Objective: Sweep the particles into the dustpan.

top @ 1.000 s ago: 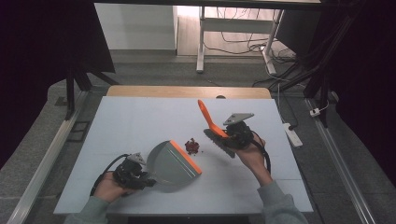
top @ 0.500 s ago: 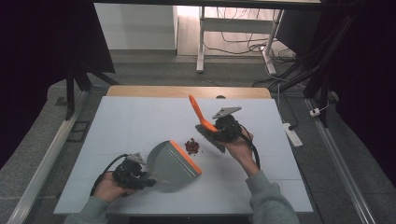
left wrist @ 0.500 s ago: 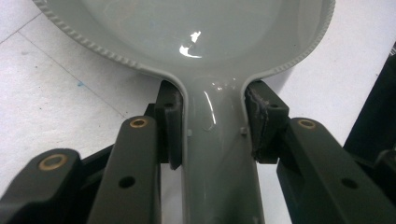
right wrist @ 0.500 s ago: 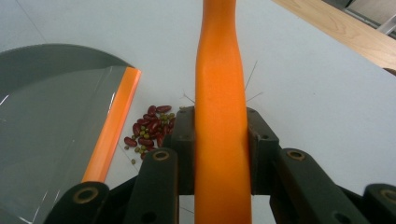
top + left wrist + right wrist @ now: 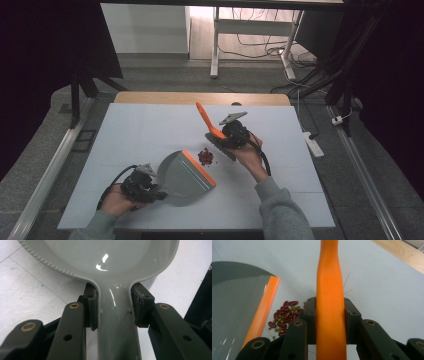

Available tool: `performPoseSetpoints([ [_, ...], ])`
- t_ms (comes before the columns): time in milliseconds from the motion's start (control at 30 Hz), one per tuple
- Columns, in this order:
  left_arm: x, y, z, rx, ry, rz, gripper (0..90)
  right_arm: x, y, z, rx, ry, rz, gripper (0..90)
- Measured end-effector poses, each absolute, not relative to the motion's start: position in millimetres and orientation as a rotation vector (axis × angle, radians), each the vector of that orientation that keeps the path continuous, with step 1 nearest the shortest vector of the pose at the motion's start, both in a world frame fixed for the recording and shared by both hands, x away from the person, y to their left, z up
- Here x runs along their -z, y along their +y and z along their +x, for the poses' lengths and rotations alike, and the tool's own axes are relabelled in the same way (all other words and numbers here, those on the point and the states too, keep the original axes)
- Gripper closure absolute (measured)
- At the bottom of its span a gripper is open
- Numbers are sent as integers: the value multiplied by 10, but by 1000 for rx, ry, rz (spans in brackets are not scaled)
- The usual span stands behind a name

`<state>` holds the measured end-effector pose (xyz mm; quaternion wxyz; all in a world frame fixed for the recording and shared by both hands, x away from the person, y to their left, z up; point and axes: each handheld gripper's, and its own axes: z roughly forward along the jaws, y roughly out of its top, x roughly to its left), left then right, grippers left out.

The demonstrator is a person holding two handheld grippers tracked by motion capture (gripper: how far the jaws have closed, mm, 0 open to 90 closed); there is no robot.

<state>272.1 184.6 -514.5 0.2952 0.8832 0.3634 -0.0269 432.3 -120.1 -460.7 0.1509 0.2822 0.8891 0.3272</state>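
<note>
Near the middle of the table, the loose, roll-prone beans lie just off the dustpan lip, the left gripper clamped on its stiff, light handle and the right gripper on the brush handle.

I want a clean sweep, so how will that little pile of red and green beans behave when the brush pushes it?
The pile of red kidney beans and small green beans lies loose, so it will probably scatter. The round green ones may roll ahead. The grey dustpan's orange lip lies close beside them, so a short push should likely do.
</note>
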Motion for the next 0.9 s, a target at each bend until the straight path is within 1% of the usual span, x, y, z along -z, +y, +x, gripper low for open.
performPoseSetpoints([
  [400, 5147, 1845, 2722, 74, 967, 2349, 615, 4708, -1104, 4419, -902, 2557, 819, 708],
  [900, 5150, 1851, 2727, 85, 966, 2338, 615, 4735, -1043, 4460, -871, 2569, 814, 708],
])
